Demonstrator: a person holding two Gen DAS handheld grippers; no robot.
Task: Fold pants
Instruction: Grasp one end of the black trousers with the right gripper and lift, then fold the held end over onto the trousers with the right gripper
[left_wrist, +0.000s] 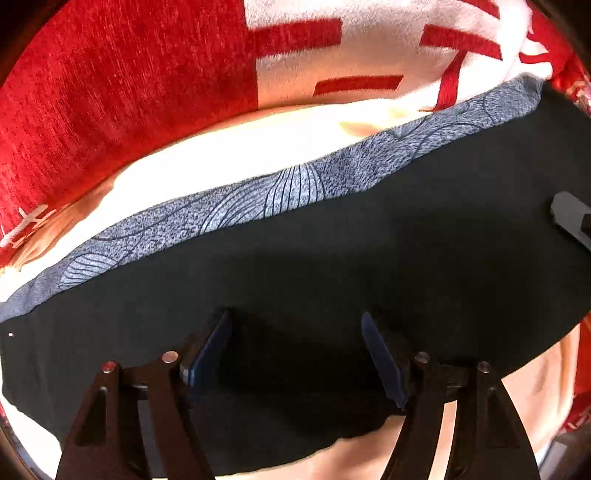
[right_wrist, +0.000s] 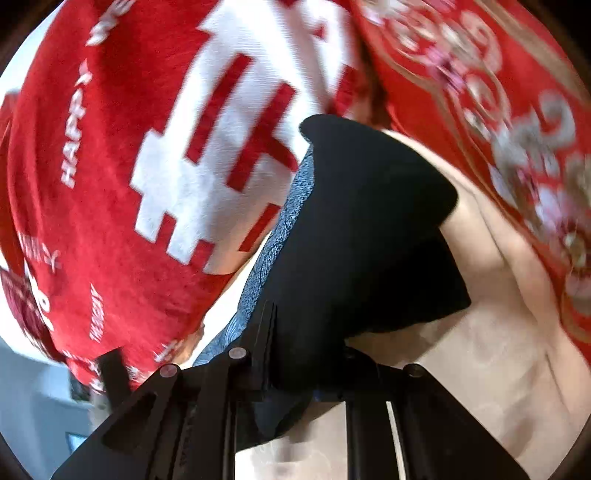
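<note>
The black pants (left_wrist: 369, 240) lie stretched across a cream sheet, with a grey-blue patterned cloth strip (left_wrist: 295, 188) along their far edge. My left gripper (left_wrist: 295, 332) is open just above the pants' near edge, its blue pads (left_wrist: 207, 350) spread wide and empty. My right gripper (right_wrist: 306, 354) is shut on the black pants (right_wrist: 369, 221), which rise folded and bunched from between its fingers. The tip of the right gripper shows at the right edge of the left wrist view (left_wrist: 572, 218). The grey-blue strip (right_wrist: 291, 210) runs along the pants' left side in the right wrist view.
A red and white blanket (left_wrist: 129, 74) with block lettering lies beyond the pants (right_wrist: 129, 147). A red floral quilt (right_wrist: 517, 129) lies at the right. The cream sheet (right_wrist: 498, 350) shows under the pants.
</note>
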